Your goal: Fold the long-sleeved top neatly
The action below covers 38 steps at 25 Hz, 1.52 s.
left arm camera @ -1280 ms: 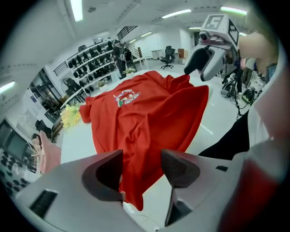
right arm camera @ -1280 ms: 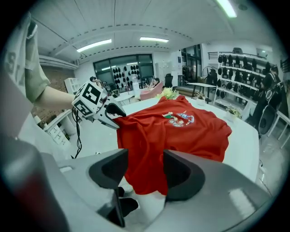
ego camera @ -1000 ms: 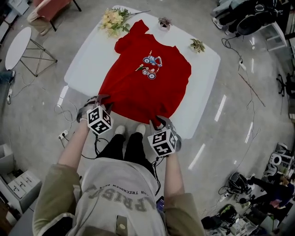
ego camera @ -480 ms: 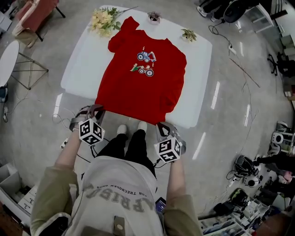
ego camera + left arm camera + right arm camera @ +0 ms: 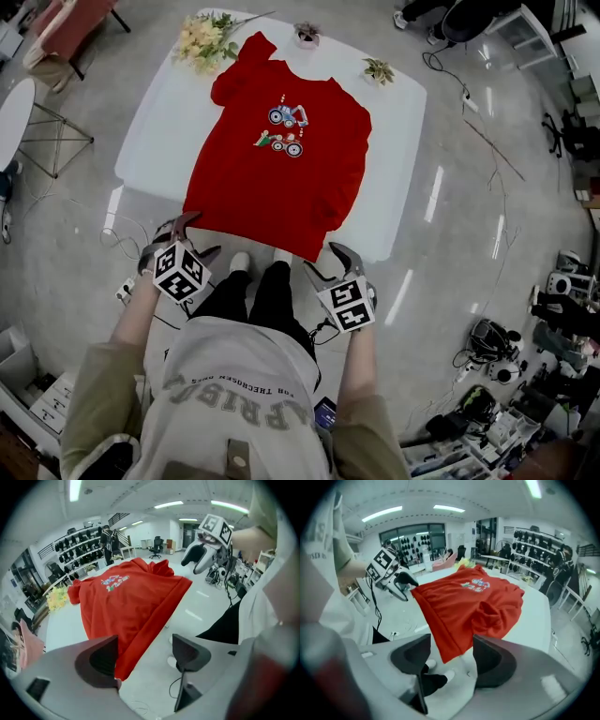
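At the near edge of the white table (image 5: 405, 141) the red long-sleeved top (image 5: 281, 178) lies spread front up, collar toward the far side and hem toward the person, with the hem drooping a little over the near edge. Its printed picture sits at mid-chest, and in the right gripper view one sleeve lies bunched and folded in on the body of the garment. Both of the person's forearms reach forward and down, one on each side of the black-trousered legs, with the sleeves pushed back toward the elbows. The left gripper (image 5: 202, 234) slopes steeply down just near the near-left corner of the hem; its jaws have just been opening and stand wide apart, with nothing pinched between the pads. In its own view the red hem corner shows just beyond one pad, not clamped. The right gripper (image 5: 321, 257) is angled likewise just near the near-right hem corner; its jaws have also just been opening, a good gap between them, and they hold nothing, the hanging corner of cloth showing past the gap. White shoes (image 5: 240, 263) show between the two grippers. A bunch of flowers (image 5: 202, 39) lies at the far-left corner of the table, and two small potted plants (image 5: 378, 70) stand along its far edge.
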Each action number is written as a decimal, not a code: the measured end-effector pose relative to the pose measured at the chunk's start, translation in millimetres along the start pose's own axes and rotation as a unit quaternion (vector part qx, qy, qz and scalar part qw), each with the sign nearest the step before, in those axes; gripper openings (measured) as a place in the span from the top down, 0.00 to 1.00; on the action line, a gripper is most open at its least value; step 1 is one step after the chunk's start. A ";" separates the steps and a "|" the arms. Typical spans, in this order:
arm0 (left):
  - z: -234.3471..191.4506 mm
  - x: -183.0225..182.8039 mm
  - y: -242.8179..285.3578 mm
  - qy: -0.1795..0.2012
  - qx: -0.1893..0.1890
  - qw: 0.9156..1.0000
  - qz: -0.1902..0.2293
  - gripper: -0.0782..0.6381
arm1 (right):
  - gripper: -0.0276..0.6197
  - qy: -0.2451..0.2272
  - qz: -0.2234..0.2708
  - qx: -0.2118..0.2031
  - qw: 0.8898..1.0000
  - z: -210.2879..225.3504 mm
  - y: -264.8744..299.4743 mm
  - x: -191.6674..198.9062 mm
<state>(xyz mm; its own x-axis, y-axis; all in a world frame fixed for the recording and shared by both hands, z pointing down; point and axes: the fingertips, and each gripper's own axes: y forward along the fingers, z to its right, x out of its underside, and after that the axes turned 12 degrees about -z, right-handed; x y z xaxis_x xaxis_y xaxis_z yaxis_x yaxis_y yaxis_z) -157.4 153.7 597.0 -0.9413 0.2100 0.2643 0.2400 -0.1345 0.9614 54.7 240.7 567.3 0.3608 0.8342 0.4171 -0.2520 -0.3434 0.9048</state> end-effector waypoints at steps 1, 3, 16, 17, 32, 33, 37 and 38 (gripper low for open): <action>3.8 -13.8 -8.6 -0.012 0.010 1.000 0.016 0.41 | 0.54 0.009 0.014 0.007 1.000 13.2 -7.7 -3.1; 13.1 -50.2 -19.0 -0.032 0.029 0.998 0.053 0.41 | 0.54 0.015 0.029 0.023 0.999 41.3 -14.2 -11.3; 80.7 -249.5 48.1 -0.016 0.009 0.997 0.071 0.57 | 0.54 -0.005 0.034 0.022 0.999 153.4 -27.6 -3.9; 79.4 -252.2 53.2 -0.014 0.000 0.998 0.063 0.63 | 0.54 -0.006 0.034 0.020 0.999 158.9 -27.2 -2.1; -48.7 -159.6 -44.9 -0.216 -0.196 0.947 0.138 0.85 | 0.54 -0.099 0.032 -0.026 0.994 164.9 14.3 -55.3; -55.0 -143.2 -36.1 -0.230 -0.192 0.947 0.120 0.85 | 0.54 -0.108 0.031 -0.027 0.993 160.8 20.0 -63.2; -63.7 -91.0 8.0 -0.265 -0.152 0.951 0.050 0.85 | 0.54 -0.133 0.014 -0.025 0.991 147.1 44.1 -88.2; -63.0 -83.0 17.9 -0.266 -0.139 0.953 0.035 0.84 | 0.54 -0.132 0.009 -0.024 0.991 145.9 48.9 -93.1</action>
<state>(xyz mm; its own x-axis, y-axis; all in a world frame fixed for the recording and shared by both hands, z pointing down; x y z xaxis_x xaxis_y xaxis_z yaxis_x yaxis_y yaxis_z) -90.0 72.9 587.5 -0.6537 0.6423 0.4002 0.1569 -0.4024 0.9019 139.8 83.2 585.4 0.5764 0.6840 0.4471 -0.3007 -0.3312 0.8944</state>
